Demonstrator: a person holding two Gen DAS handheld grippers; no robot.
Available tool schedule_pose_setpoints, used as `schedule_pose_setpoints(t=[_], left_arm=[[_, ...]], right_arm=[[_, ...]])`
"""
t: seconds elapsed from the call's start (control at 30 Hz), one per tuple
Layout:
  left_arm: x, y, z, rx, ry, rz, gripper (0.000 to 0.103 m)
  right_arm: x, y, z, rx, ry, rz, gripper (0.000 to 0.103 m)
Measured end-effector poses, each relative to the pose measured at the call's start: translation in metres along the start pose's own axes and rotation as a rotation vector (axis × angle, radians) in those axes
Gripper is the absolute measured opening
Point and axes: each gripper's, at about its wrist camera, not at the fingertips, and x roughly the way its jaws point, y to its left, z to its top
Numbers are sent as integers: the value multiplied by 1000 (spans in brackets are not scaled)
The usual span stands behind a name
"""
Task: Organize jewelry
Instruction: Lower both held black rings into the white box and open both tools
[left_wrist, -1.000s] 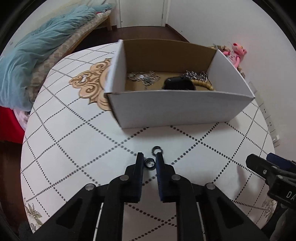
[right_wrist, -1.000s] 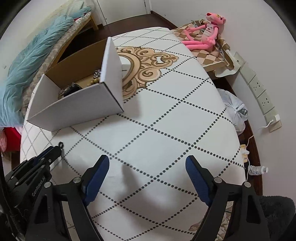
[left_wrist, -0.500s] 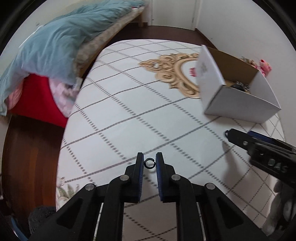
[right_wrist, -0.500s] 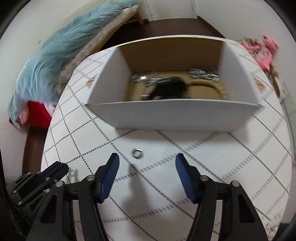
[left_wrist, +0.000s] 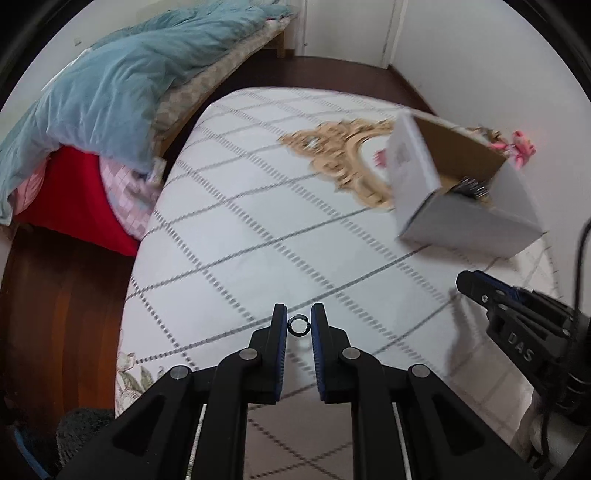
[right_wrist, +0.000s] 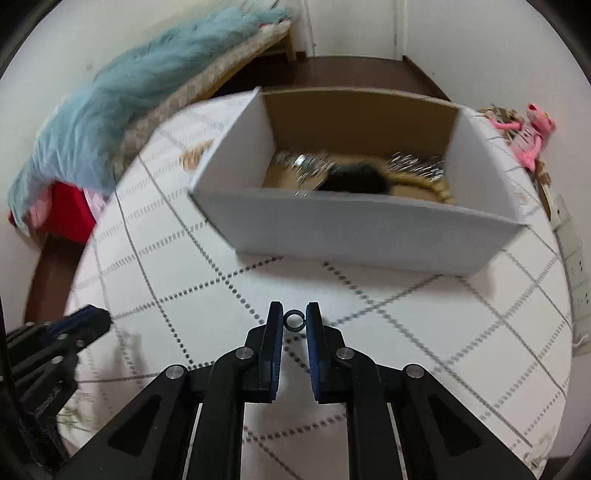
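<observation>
Jewelry here comes down to two small dark metal rings, one in each pair of tongs. In the left wrist view, the left tongs (left_wrist: 298, 325) are drawn nearly together, their blue-padded black fingers pinching a thin dark ring (left_wrist: 298, 325) at the very tips, above the white quilted table (left_wrist: 229, 236) with its grey dotted diamond grid. In the right wrist view, the right tongs (right_wrist: 294, 320) are closed to a similar narrow gap and nip a second small dark ring (right_wrist: 294, 319) between their tips, held upright so its hole faces the camera. Just beyond those tips stands the open cardboard box (right_wrist: 354, 229), white outside and brown inside, with straight thin walls; on its floor lie a blurred heap of silvery chain pieces (right_wrist: 303, 164), a dark rounded lump (right_wrist: 354, 179) that cannot be made out, and a curve of tan beads (right_wrist: 439, 190). From the left wrist view the same box (left_wrist: 417, 173) sits well off to the right, beside a gold scrollwork ornament (left_wrist: 340, 155) printed on the table cover, and the right tongs' black body (left_wrist: 517, 325) juts in at the right edge. A rumpled pale blue duvet (left_wrist: 110, 81) lies on the bed past the table, over red fabric (left_wrist: 70, 184). A pink plush toy (right_wrist: 532, 136) lies near the far right edge of the table.
</observation>
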Motion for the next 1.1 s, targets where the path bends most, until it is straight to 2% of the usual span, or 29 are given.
schedule_pose_setpoints(t=[0.17, 0.27, 0.33, 0.57, 0.7, 0.77, 0.8, 0.83, 0.87, 0.9, 0.93, 1.0, 1.07, 1.1], left_arm=[[-28, -36, 37, 35, -59, -116, 10], [-33, -63, 72, 75, -74, -184, 10], [-26, -78, 97, 96, -56, -226, 10], [30, -105, 151, 129, 76, -237, 11], [46, -107, 164, 119, 115, -187, 12], [51, -103, 169, 106, 129, -159, 19], [51, -101, 171, 103, 127, -147, 35], [48, -99, 173, 98, 109, -135, 59], [47, -98, 175, 94, 100, -128, 69], [43, -94, 177, 89, 82, -124, 72], [41, -92, 178, 85, 75, -125, 72], [38, -86, 180, 74, 73, -113, 72], [34, -83, 182, 70, 63, -98, 74], [31, -81, 181, 67, 55, -85, 84]], right_arm=[[-58, -41, 24, 95, -77, 68, 13], [-68, -61, 59, 120, -86, 96, 13], [-61, -74, 88, 121, -57, 127, 13], [-12, -98, 143, 124, 121, 175, 13], [5, -97, 155, 111, 173, 182, 14], [15, -97, 159, 124, 212, 192, 14], [18, -99, 160, 137, 224, 194, 16], [18, -99, 161, 142, 220, 195, 28], [18, -100, 161, 147, 216, 199, 37], [18, -101, 162, 150, 211, 195, 44], [15, -103, 162, 154, 196, 184, 46], [12, -105, 163, 162, 193, 189, 46], [5, -105, 161, 156, 171, 158, 46], [3, -106, 160, 157, 167, 151, 46]])
